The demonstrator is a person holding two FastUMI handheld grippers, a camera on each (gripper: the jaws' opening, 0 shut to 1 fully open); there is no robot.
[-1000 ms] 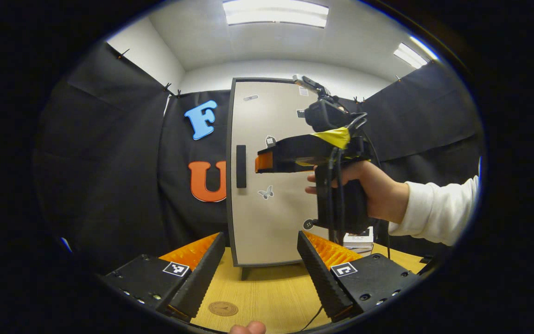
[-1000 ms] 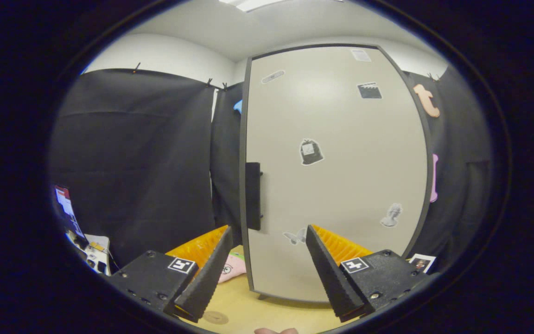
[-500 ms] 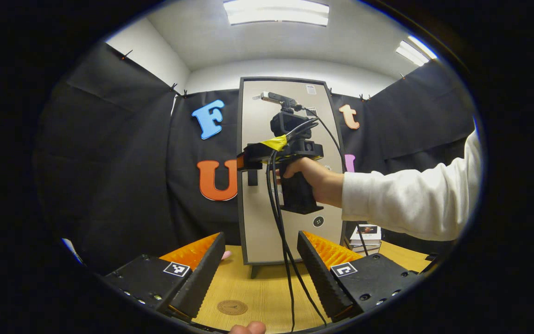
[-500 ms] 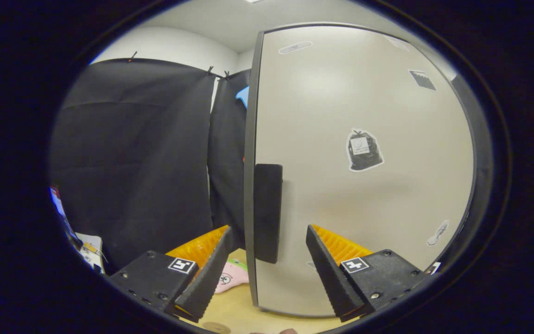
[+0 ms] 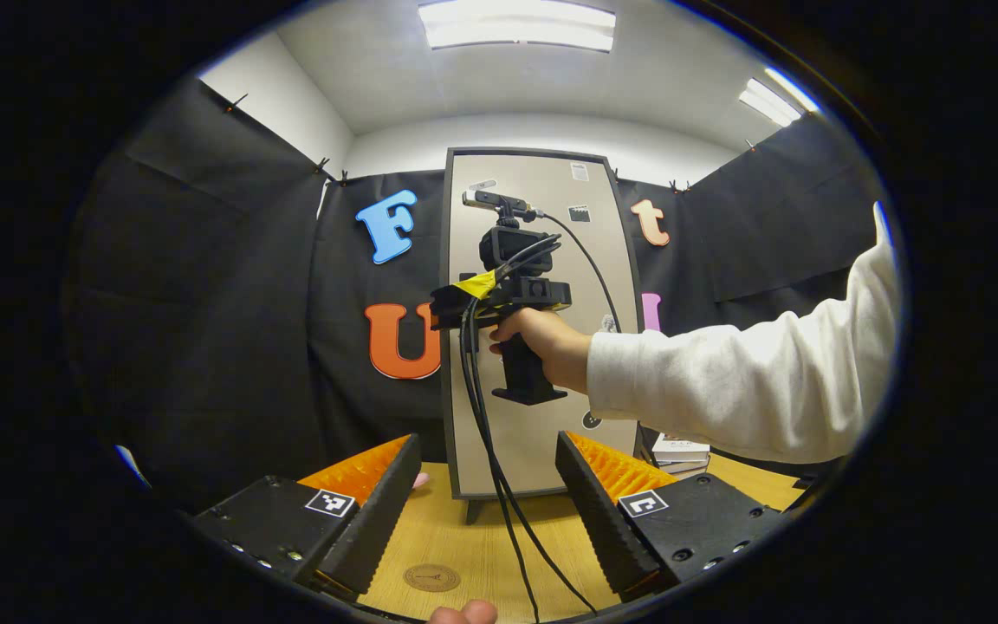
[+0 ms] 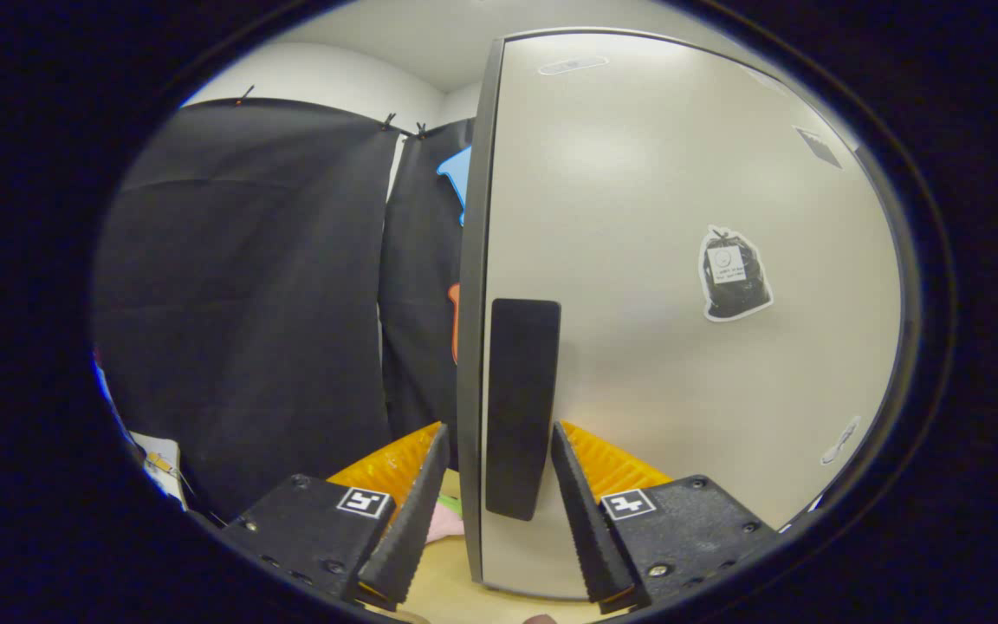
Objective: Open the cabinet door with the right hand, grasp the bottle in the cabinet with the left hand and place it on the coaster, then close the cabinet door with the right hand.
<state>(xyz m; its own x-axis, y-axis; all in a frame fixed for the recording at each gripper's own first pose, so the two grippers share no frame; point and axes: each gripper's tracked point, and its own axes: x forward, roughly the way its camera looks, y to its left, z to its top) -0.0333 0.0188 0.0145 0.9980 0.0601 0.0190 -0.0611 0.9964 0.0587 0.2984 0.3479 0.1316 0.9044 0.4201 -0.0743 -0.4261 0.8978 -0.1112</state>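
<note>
We are on door-opening: our right tool (image 6: 490, 511), fingers apart, straddles the handle (image 6: 521, 407); next, clamp and pull.

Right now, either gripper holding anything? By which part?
Nothing held yet. The right gripper has its fingers either side of the door handle, not visibly pressing it. The left gripper is open over the table.

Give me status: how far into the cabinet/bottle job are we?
Done: nothing; the cabinet door looks shut. In hand: the right tongs straddle the door's black handle, jaws narrow but not visibly pressing it. Left: pull the door open, take the bottle with the left tongs, which wait open above the coaster, set it there, then shut the door.
</note>
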